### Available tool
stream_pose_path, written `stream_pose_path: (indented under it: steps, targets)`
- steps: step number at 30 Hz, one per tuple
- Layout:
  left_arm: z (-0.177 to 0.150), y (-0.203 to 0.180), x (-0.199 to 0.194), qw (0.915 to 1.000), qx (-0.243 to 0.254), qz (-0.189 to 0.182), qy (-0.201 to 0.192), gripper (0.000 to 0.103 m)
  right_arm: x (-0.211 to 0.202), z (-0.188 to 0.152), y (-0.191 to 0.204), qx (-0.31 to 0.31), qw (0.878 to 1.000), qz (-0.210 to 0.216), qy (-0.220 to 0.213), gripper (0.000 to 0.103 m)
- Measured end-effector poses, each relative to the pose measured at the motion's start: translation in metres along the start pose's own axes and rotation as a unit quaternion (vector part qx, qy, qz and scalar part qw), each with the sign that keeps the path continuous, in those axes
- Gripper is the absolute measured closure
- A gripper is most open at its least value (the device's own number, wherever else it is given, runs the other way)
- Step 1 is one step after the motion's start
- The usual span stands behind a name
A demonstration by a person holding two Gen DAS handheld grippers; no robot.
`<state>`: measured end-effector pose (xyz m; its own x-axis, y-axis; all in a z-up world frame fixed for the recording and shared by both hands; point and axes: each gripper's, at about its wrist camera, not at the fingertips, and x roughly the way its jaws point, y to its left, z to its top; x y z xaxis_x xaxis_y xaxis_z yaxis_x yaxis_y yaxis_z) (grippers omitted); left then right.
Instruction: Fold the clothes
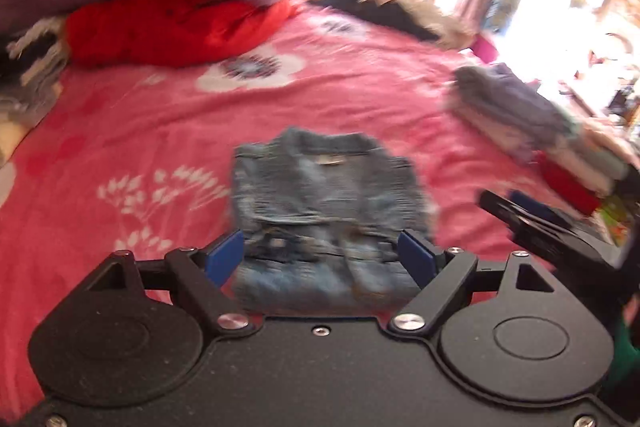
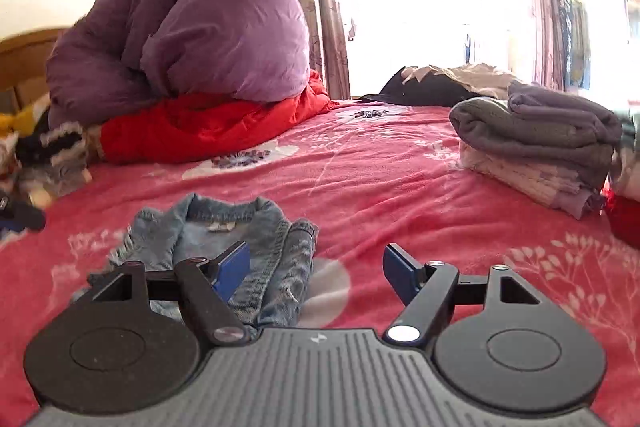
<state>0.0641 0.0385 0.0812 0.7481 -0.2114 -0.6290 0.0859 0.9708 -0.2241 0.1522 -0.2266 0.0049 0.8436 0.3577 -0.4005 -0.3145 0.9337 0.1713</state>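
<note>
A small folded blue denim jacket [image 1: 324,219] lies collar-away on the pink flowered bed sheet [image 1: 120,131]. My left gripper [image 1: 320,255] is open, with its blue pads on either side of the jacket's near end, holding nothing. The right gripper shows in the left wrist view [image 1: 516,211] at the right, just off the jacket. In the right wrist view the jacket [image 2: 224,247] lies at lower left. My right gripper [image 2: 316,267] is open and empty. Its left pad is over the jacket's right edge and its right pad over the bare sheet [image 2: 400,187].
A purple quilt [image 2: 200,39] sits on a red padded garment [image 2: 208,123] at the head of the bed. A stack of folded grey and pale clothes [image 2: 536,143] stands at the right. Dark and beige clothes [image 2: 440,83] lie at the far edge by the window.
</note>
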Motion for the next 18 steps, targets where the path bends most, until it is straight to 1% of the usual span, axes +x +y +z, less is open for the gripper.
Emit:
stream_pose_path:
  steps: [2,4,5,7,9,10,11,13,15,16,17,18]
  targets:
    - [-0.020,-0.021,-0.011,0.9992,0.028,-0.004,-0.027,0.018,-0.006,0.000,-0.014,0.049,0.998,0.023,-0.009,0.028]
    - [-0.043,-0.038,-0.012,0.9965,0.058,0.025,-0.053,0.018,-0.014,-0.003,-0.026,0.101,0.994,0.049,-0.015,0.028]
    - [-0.053,-0.043,-0.008,0.9960,0.065,0.033,-0.052,0.018,-0.018,-0.009,-0.028,0.116,0.992,0.046,-0.015,0.028]
    - [-0.072,-0.043,0.006,0.9970,0.057,0.038,-0.037,0.018,-0.026,-0.021,-0.031,0.135,0.990,0.034,-0.016,0.028]
    - [-0.086,-0.037,0.021,0.9975,0.046,0.050,-0.017,0.019,-0.033,-0.037,-0.032,0.148,0.988,0.040,-0.010,0.028]
    - [-0.089,-0.034,0.025,0.9969,0.050,0.059,-0.012,0.019,-0.037,-0.046,-0.032,0.155,0.987,0.043,-0.007,0.028]
    - [-0.088,-0.029,0.028,0.9960,0.054,0.069,-0.015,0.019,-0.041,-0.054,-0.033,0.161,0.986,0.045,-0.005,0.028]
    - [-0.081,-0.015,0.028,0.9940,0.050,0.087,-0.044,0.019,-0.049,-0.071,-0.031,0.175,0.983,0.050,-0.001,0.028]
    - [-0.069,0.006,0.033,0.9936,0.023,0.090,-0.064,0.017,-0.049,-0.076,-0.032,0.193,0.980,0.055,0.006,0.027]
    - [-0.063,0.016,0.038,0.9933,0.014,0.092,-0.069,0.015,-0.048,-0.074,-0.031,0.187,0.981,0.060,0.003,0.027]
    - [-0.058,0.025,0.044,0.9929,0.008,0.096,-0.070,0.013,-0.048,-0.072,-0.030,0.180,0.981,0.065,0.001,0.026]
    - [-0.054,0.032,0.052,0.9929,0.011,0.103,-0.059,0.013,-0.047,-0.071,-0.030,0.177,0.982,0.067,-0.001,0.025]
